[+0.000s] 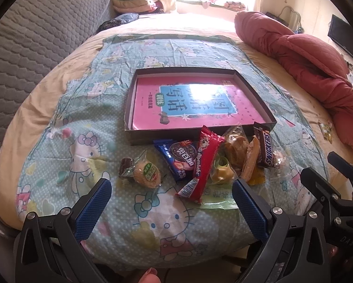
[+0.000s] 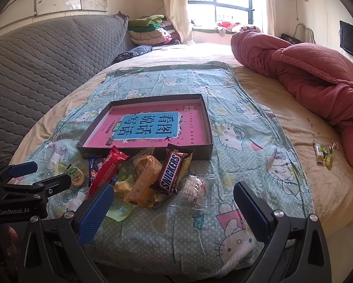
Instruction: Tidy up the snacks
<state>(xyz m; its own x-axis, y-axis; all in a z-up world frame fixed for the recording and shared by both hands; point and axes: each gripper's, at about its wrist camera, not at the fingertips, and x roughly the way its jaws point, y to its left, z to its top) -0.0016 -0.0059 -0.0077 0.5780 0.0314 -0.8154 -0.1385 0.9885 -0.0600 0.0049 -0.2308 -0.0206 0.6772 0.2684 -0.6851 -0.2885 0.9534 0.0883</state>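
I am holding my left tongs (image 1: pixel 171 202) and right tongs (image 2: pixel 174 208) spread wide and empty over the bed (image 2: pixel 282 118). Just ahead, the snack pile (image 2: pixel 150 174) is lying against the near wall of the shallow box (image 2: pixel 152 152).

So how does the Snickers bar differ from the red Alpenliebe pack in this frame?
The Snickers bar has a brown wrapper; the red Alpenliebe pack is red with white lettering. The Snickers bar sits at the right of the pile, leaning on the orange packets, while the Alpenliebe pack lies further left, across the blue Oreo pack. In both views the Alpenliebe pack looks longer and slimmer. Both are sealed and lie outside the box, near its front wall.
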